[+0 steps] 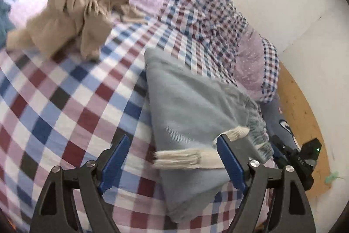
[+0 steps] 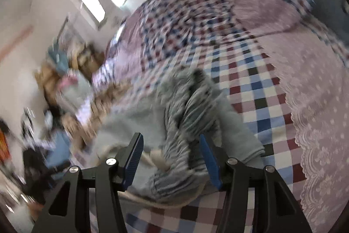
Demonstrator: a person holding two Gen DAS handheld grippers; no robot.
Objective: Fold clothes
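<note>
Two garments show on the bed (image 1: 65,102): grey pants (image 1: 192,106) folded flat at centre-right, a beige one (image 1: 65,14) crumpled upper left. Left tool (image 1: 172,158) gapes over the drawstring; right tool (image 2: 172,158), spread, straddles the waistband.

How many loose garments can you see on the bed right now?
2: the light blue garment lying folded just ahead of both grippers, and a crumpled beige garment farther back. More may lie outside view.

Each gripper, left (image 1: 172,158) and right (image 2: 172,156), was built of black linkage arms, fitted with silver screws and ribbed blue finger pads (image 1: 115,163).
</note>
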